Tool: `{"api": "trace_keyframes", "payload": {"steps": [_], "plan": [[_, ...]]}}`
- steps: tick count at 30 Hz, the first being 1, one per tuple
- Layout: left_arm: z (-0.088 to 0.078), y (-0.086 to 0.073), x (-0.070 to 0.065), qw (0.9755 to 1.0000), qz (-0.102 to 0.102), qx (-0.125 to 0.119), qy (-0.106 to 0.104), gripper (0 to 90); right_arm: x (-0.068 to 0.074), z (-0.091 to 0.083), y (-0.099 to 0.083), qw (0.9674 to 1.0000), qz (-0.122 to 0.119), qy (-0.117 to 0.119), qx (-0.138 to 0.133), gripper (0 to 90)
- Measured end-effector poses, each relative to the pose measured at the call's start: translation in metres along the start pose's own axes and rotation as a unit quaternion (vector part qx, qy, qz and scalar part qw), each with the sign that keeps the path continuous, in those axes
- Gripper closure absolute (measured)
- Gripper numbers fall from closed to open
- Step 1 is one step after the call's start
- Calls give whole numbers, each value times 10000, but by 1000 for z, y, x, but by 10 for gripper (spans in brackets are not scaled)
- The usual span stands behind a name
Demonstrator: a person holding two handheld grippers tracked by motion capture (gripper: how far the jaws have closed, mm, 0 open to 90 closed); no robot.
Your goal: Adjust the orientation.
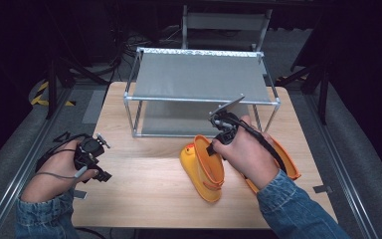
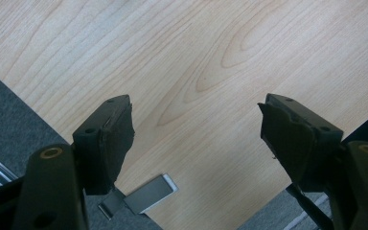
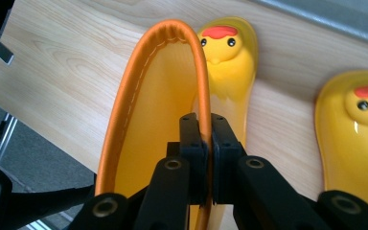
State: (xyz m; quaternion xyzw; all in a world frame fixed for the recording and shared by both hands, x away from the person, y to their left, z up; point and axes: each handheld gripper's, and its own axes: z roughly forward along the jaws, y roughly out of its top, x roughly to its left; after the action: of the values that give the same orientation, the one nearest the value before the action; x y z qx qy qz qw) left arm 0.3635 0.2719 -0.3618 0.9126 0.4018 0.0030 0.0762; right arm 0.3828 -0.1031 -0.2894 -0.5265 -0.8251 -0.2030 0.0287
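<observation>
Wood table (image 1: 144,184) | R hand-held gripper (image 3: 206,143) clamped on boot rim (image 3: 199,72) | L hand-held gripper (image 2: 196,139) apart | 2nd boot (image 3: 359,129) cut off

Table brightly lit from above, surroundings dark; close views slightly soft, glossy highlights

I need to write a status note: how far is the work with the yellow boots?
Done: the right gripper is shut on the rim of one yellow boot. In hand: that boot stands before the shoe rack. Left: both rack shelves hold nothing; the second boot waits; the left gripper is open.
</observation>
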Motion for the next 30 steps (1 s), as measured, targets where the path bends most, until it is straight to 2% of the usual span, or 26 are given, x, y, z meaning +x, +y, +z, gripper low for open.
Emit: {"api": "trace_keyframes", "payload": {"steps": [1, 4, 5, 7, 9, 11, 13, 15, 17, 18, 21, 22, 26, 30], "plan": [[0, 1, 0, 10000, 61, -4, 72, 278, -4, -1, -1, 10000, 40, 21, 42, 867], [1, 3, -1, 10000, 31, 8, 22, 279, -12, -1, -3, 9999, 118, 67, 32, 861], [1, 4, -1, 10000, 81, 21, 45, 279, -15, -2, -4, 9999, 84, 62, 4, 830], [2, 5, -1, 10000, 69, 21, 13, 278, -15, -5, -5, 9995, 113, 224, -181, 769], [1, 7, 0, 9999, 122, 36, 62, 278, -16, -12, -6, 9994, 29, 214, -253, 711], [2, 8, 0, 10000, 93, 19, -15, 279, -17, -17, -8, 9988, -137, 169, -441, 650], [2, 9, 1, 9999, 115, 20, -3, 278, -18, -20, -9, 9985, -199, 150, -495, 623], [3, 12, 0, 10000, 94, 17, -6, 279, -21, -27, -12, 9970, -369, 133, -663, 601], [4, 14, 0, 9999, 146, -4, -24, 279, -25, -36, -15, 9962, -410, 76, -761, 587], [4, 15, 0, 9998, 207, 0, -56, 279, -29, -40, -16, 9960, -400, 53, -803, 581], [4, 17, 0, 9998, 207, 1, 12, 280, -43, -53, -21, 9953, -293, -56, -918, 575], [4, 17, 0, 9999, 155, 19, -39, 280, -48, -57, -23, 9952, -236, -97, -944, 573], [5, 20, 1, 9998, 194, 27, -42, 280, -65, -68, -30, 9950, -86, -163, -980, 567], [5, 21, 0, 9998, 187, 23, -54, 281, -82, -74, -37, 9945, -17, -459, -942, 563]]}}
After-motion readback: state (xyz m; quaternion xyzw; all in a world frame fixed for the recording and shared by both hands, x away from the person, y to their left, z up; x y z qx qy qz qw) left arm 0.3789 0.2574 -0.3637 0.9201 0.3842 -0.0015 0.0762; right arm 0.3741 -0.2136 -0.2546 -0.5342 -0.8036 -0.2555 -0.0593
